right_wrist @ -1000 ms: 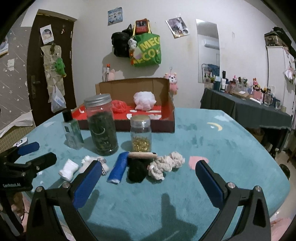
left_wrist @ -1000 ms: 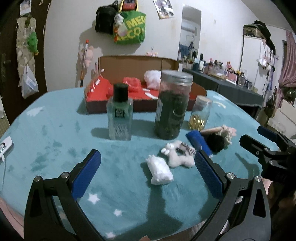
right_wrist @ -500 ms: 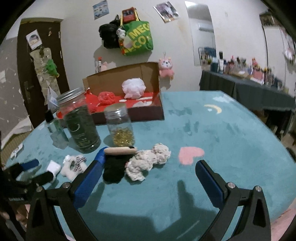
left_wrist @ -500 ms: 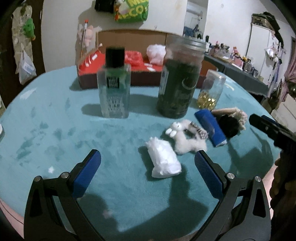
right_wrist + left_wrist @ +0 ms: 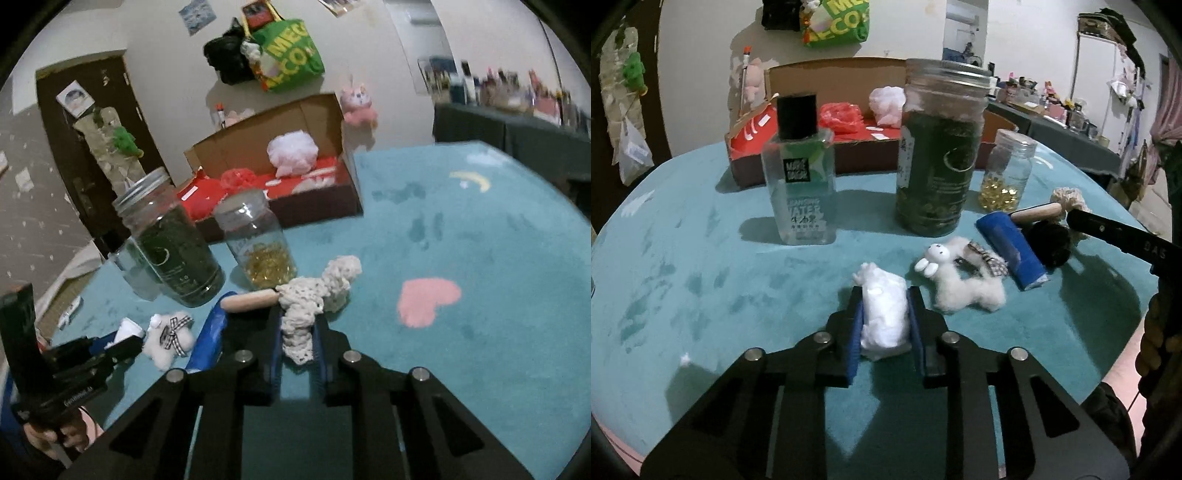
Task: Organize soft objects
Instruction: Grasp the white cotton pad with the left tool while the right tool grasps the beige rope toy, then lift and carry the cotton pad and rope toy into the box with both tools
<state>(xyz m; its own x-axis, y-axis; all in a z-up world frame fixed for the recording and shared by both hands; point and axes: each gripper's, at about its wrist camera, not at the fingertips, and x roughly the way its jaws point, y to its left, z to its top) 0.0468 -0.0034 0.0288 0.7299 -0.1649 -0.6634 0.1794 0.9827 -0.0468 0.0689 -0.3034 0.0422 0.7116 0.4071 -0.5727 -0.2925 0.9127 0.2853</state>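
While both grippers stood wide open half a second ago, hovering short of the pile, each has now dropped in and clamped something soft. Scene, big to small: teal tablecloth covers the round table; cardboard box at the back with red lining, already holding a white puff and a red mesh ball. In front of it the hard stuff, upright: tall green jar, clear bottle, small capsule jar. None of those are soft, so I judge they get left alone.

Left gripper: jaws narrow, pressed on both sides of the white wad, which sits between the pads, on or just off the cloth, cannot tell which. Right gripper: jaws narrow around the near end of the cream crochet piece; its far end trails forward over the cloth beside a wooden handle.

Untouched near the front: blue roll, black pompom, white plush bunny just right of the wad.

Meaning: reach phase over, two grasps made at once. Next is probably lift and carry to the box. Risk: the crochet piece is held only at one end and could drag the handle along with it.
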